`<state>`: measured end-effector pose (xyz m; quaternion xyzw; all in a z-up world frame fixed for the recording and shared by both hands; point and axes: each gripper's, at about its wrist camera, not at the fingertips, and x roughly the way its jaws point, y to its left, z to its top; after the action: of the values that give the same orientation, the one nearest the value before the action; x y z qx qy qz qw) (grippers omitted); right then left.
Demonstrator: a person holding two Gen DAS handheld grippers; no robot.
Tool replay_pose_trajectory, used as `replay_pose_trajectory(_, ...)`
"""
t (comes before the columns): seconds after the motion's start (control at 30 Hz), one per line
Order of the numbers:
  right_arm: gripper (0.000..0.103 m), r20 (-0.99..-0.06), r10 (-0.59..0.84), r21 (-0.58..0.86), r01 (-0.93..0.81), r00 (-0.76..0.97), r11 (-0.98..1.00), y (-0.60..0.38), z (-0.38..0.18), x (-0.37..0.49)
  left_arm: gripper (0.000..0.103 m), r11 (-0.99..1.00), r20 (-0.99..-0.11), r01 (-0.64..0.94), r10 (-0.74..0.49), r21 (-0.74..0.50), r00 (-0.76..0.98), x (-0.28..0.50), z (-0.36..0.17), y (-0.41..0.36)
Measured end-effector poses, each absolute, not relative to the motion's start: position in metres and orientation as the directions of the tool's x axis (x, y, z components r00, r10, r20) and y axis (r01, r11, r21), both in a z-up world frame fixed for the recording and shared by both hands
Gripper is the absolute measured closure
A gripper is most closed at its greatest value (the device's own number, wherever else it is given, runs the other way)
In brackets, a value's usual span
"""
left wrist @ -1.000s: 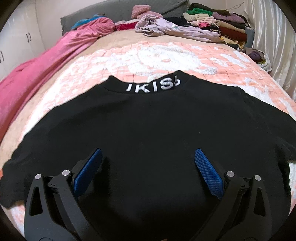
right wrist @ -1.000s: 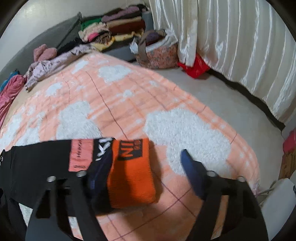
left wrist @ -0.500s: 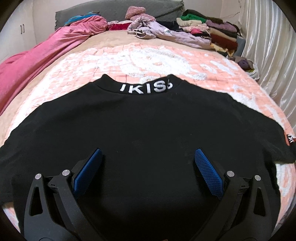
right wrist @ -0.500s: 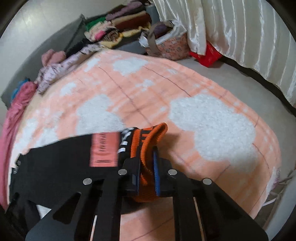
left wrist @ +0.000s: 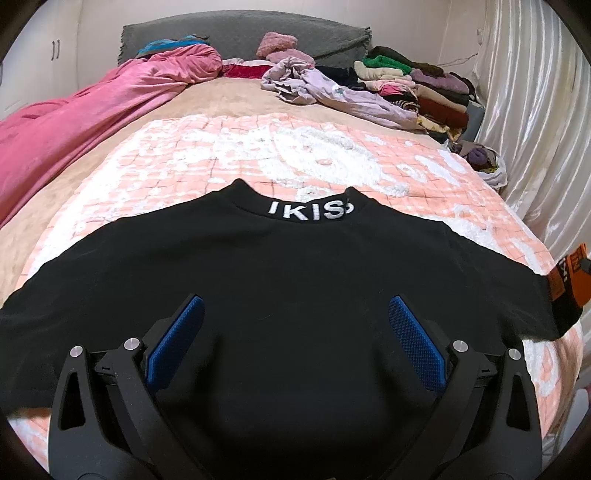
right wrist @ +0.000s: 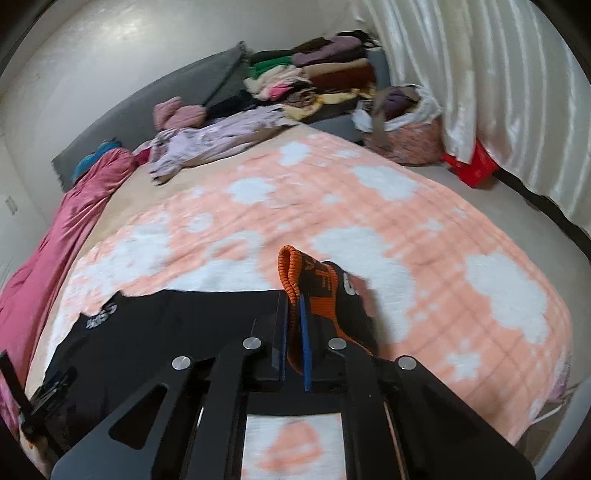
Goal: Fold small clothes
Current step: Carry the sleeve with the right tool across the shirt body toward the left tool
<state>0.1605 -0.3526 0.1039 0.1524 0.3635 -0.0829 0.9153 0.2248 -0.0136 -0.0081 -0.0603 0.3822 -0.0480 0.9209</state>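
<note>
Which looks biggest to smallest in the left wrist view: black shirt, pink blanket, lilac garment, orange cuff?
1. black shirt, though nearness inflates it
2. pink blanket
3. lilac garment
4. orange cuff, partly cut off at the edge

Bedroom, white walls (right wrist: pixel 92 74), soft even indoor light. Large bed with peach-and-white patterned blanket (left wrist: pixel 295 147) over a beige sheet (left wrist: pixel 207 99). Grey headboard cushion (left wrist: pixel 236 33) along the far wall. Crumpled pink quilt (left wrist: pixel 74 122) heaped on the left side of the bed. Loose lilac garment (right wrist: pixel 221 140) and a stack of folded clothes (left wrist: pixel 417 85) at the far right corner of the bed. Glossy white curtains (right wrist: pixel 498 92) along the right wall, reaching the pale floor (right wrist: pixel 480 199). Floral basket (right wrist: pixel 410 136) lined with white plastic beside the bed, red bag (right wrist: pixel 469 166) just beside it at the curtain's foot. White cupboard doors (left wrist: pixel 55 48) at far left.
</note>
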Motion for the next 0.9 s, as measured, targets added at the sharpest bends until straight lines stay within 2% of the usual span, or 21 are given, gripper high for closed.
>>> replay_pose_trajectory(0.23,0.098,-0.695,0.017,0.208,0.178,0.718,0.962,-0.295,0.111,0.179,0.009,0.981,-0.698,0.037,-0.162,-0.191,0.697,0.222,-0.012,-0.002)
replay_pose_trajectory(0.43,0.098,-0.690,0.135,0.245,0.054,0.712,0.968,-0.232,0.115,0.200,0.009,0.979,-0.713,0.047,-0.177,-0.198,0.679,0.221,-0.016,0.000)
replay_pose_trajectory(0.67,0.098,-0.701,0.243,0.263,-0.073,0.670,0.962,-0.168,0.104,0.223,0.009,0.959,-0.718,0.095,-0.263,-0.266,0.644,0.221,-0.022,0.001)
replay_pose_trajectory(0.9,0.098,-0.715,0.315,0.296,-0.138,0.624,0.945,-0.119,0.086,0.240,0.009,0.951,-0.724,0.097,-0.287,-0.294,0.627,0.223,-0.028,0.003)
